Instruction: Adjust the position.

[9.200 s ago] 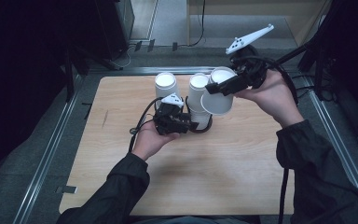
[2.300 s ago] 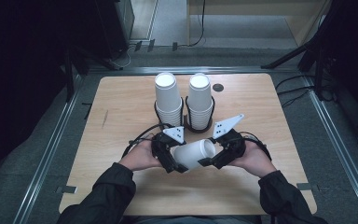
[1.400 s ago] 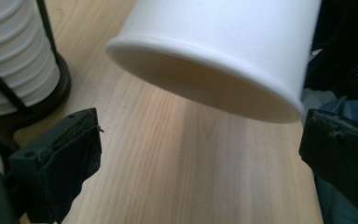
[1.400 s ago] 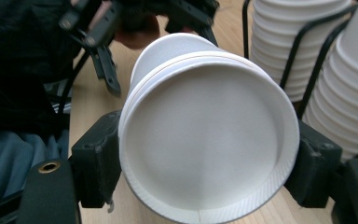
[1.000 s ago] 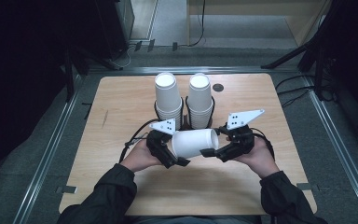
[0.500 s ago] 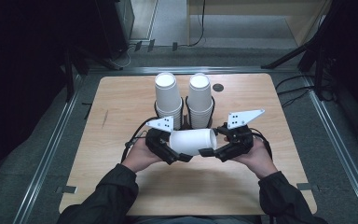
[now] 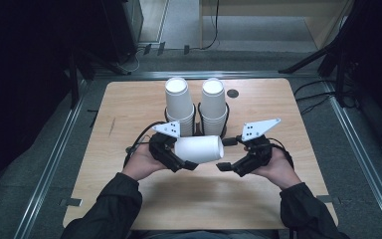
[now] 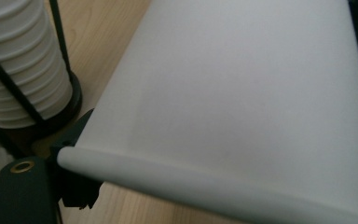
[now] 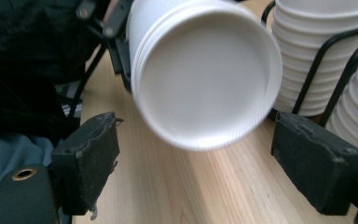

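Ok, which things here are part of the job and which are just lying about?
In the job:
cup, held sideways by left gripper
right gripper, open, at its base
two cup stacks in racks

Lying about:
cables on the floor
dark disc on table

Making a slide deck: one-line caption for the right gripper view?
Open right gripper faces the base of a sideways white paper cup, cup stacks behind.
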A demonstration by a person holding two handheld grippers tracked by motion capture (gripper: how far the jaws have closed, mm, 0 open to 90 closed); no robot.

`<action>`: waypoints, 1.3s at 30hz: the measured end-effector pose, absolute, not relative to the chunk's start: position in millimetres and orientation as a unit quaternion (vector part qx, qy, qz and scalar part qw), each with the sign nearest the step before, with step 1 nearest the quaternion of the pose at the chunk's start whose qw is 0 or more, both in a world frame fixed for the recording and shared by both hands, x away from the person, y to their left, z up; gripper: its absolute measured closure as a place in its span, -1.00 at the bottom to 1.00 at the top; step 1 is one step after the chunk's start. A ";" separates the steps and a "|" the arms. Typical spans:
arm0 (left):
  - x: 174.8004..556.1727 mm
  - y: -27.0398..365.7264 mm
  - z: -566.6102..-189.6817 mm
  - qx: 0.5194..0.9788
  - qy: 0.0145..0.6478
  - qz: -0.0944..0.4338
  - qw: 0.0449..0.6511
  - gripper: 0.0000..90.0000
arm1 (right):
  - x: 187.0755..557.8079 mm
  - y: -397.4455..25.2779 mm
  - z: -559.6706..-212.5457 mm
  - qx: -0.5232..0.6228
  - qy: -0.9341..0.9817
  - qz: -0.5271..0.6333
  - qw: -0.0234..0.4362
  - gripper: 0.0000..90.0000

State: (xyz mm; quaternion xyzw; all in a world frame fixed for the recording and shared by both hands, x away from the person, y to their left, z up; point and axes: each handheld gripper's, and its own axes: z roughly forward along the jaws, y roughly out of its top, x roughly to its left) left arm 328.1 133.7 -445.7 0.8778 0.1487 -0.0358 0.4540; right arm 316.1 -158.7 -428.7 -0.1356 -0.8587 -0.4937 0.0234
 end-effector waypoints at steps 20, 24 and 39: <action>331.8 120.5 -462.0 0.931 0.138 -0.035 0.335 -0.72 | 317.2 -150.1 -442.8 -0.137 -0.891 -0.433 0.008 -0.65; 330.2 114.2 -465.7 0.937 0.128 -0.036 0.323 -0.72 | 316.3 -146.0 -445.0 -0.133 -0.896 -0.424 0.011 -0.65; 326.2 96.2 -475.1 0.946 0.110 -0.047 0.301 -0.72 | 315.9 -117.2 -461.7 -0.101 -0.923 -0.370 0.015 -0.60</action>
